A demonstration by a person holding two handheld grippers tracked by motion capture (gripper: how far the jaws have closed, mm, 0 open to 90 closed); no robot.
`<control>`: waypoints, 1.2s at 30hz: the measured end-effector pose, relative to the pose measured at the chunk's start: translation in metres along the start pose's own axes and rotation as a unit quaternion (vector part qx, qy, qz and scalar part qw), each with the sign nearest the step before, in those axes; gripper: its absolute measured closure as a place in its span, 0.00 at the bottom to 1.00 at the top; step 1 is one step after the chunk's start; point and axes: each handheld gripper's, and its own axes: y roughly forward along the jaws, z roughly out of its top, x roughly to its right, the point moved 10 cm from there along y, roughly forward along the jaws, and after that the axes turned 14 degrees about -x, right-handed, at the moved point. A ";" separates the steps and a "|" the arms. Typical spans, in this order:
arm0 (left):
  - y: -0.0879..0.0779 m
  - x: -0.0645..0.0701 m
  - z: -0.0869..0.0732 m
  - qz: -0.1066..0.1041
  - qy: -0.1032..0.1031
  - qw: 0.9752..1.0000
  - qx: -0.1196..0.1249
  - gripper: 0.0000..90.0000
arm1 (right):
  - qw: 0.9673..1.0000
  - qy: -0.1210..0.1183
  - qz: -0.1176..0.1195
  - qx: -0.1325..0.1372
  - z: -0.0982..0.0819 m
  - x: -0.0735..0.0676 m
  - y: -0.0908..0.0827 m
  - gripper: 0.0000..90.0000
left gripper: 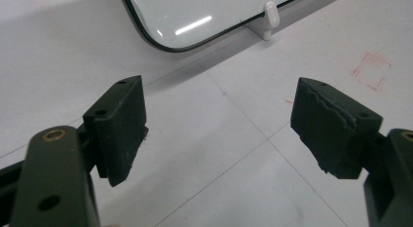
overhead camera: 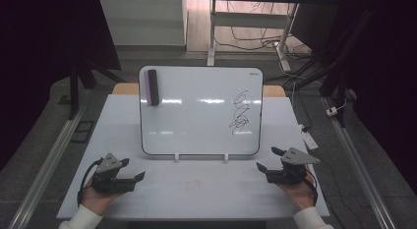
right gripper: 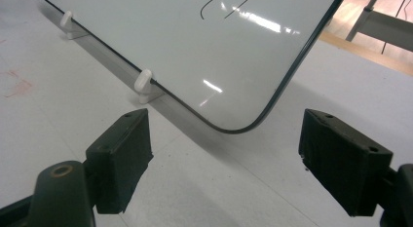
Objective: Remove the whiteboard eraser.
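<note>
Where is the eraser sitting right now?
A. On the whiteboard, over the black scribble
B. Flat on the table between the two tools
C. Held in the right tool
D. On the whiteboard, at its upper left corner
D: in the high view the eraser sits on the whiteboard at its upper left corner, far from the scribble at the right.

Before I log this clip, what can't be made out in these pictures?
- Scribble on the whiteboard: too small in the high view; cut off by the top edge in the right gripper view.
- Eraser: its back is hidden against the board.
- Red mark on the table: too faint to read.
</note>
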 end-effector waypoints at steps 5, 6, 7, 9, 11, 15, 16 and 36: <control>-0.002 0.001 0.001 -0.002 0.001 1.000 0.003 0.24 | 1.000 0.008 0.012 -0.006 -0.003 0.000 0.002 0.22; -0.002 0.001 0.001 -0.003 0.001 1.000 0.003 0.24 | 1.000 0.011 0.014 -0.008 -0.004 -0.001 0.003 0.22; -0.002 0.001 0.001 -0.004 0.000 1.000 0.004 0.24 | 1.000 0.010 0.013 -0.007 -0.005 -0.001 0.003 0.23; -0.003 0.001 0.001 -0.005 -0.002 1.000 0.005 0.24 | 1.000 0.009 0.012 -0.006 -0.004 -0.001 0.003 0.23; -0.003 0.001 0.002 -0.007 -0.004 1.000 0.006 0.24 | 1.000 0.013 0.010 -0.008 -0.004 -0.001 0.004 0.23; -0.005 0.000 0.002 0.000 -0.011 1.000 0.008 0.24 | 1.000 0.014 0.007 -0.007 -0.005 0.000 0.005 0.24; -0.006 0.000 0.003 0.000 -0.012 1.000 0.009 0.24 | 1.000 0.014 0.007 -0.007 -0.005 0.000 0.005 0.24; -0.050 0.003 0.095 -0.001 -0.013 0.996 0.084 0.26 | 1.000 0.016 0.010 -0.004 0.001 -0.005 0.006 0.25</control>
